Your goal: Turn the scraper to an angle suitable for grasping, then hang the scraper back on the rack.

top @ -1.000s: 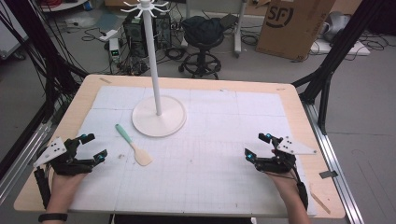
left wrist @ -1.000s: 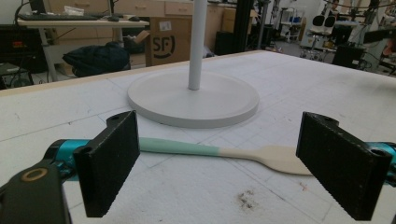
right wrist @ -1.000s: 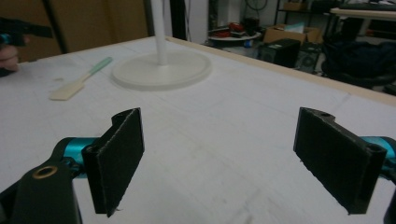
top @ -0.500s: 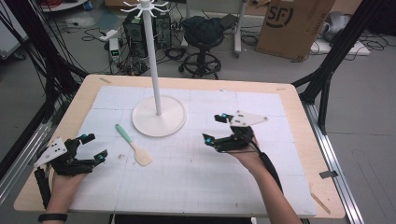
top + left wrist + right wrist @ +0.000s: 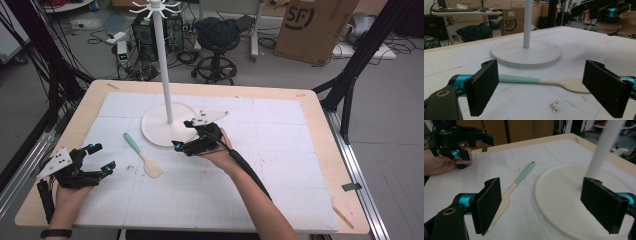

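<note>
The spatula point(image 5: 143, 155) lies flat on the white table point(image 5: 280, 150), mint handle pointing toward the far left, pale blade toward the person, just beside the rim of the stand's round base point(image 5: 157, 131) but apart from it; in the right gripper view the spatula point(image 5: 514, 188) runs diagonally between the black jaws, with the base point(image 5: 579, 202) and its white pole point(image 5: 602, 147) close on the right. The likely step is a reach for the spatula by the right tongs point(image 5: 186, 136), which hang over the near edge of the base, holding nothing, jaws wide apart. The risks seem plain: the tool is thin and flat, so jaws closing from too high could skate over it or nudge it sideways; the base rim sits so near that one jaw might catch it and drag the stand; a grip on the blade rather than the handle could let the spatula tip or slip. The left tongs point(image 5: 95, 160) rest near the table's front left, well apart from the spatula point(image 5: 541, 82), equally wide open and empty; from their own view the tool lies across the gap ahead of them.
</note>
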The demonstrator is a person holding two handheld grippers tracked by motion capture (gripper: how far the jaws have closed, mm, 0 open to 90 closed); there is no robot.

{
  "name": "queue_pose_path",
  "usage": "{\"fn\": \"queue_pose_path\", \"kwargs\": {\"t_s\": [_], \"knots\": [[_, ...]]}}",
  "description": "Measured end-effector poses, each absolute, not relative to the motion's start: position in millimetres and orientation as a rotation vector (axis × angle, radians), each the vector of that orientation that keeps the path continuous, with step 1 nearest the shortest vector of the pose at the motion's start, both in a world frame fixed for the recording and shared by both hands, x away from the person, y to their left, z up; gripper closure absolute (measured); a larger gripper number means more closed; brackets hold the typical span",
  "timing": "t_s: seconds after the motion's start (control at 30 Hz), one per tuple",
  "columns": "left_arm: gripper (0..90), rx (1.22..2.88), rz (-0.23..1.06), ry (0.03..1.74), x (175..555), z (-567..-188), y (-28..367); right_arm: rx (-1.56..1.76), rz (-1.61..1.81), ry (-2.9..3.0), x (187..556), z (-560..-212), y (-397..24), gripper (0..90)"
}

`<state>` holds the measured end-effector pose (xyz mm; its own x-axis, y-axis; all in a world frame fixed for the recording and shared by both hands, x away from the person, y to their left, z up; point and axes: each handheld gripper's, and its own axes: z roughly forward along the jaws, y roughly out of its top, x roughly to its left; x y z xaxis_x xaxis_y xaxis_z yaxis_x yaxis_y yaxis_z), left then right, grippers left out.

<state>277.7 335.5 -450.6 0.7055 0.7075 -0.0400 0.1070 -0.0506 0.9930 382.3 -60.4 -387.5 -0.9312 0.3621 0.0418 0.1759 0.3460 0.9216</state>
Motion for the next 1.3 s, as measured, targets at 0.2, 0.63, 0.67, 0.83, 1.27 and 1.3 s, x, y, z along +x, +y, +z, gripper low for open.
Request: {"fn": "queue_pose_path", "kwargs": {"t_s": [0.2,0.63,0.67,0.83,1.27,1.3], "knots": [[14.3,1.574,0.562,0.684,278,-451,335,0.471,1.626,2.489,387,-397,-19,16.4],[14.4,1.575,0.561,0.680,278,-451,335,0.465,1.534,2.610,388,-424,35,24.6],[14.3,1.573,0.557,0.681,277,-451,335,0.446,1.525,2.616,388,-426,39,26.0],[14.3,1.578,0.557,0.677,277,-451,335,0.460,1.474,2.651,385,-435,54,34.9],[14.4,1.578,0.557,0.681,277,-451,335,0.522,1.297,2.691,383,-450,75,59.7],[14.4,1.578,0.558,0.682,277,-451,335,0.508,1.258,2.699,380,-450,77,62.4]]}}
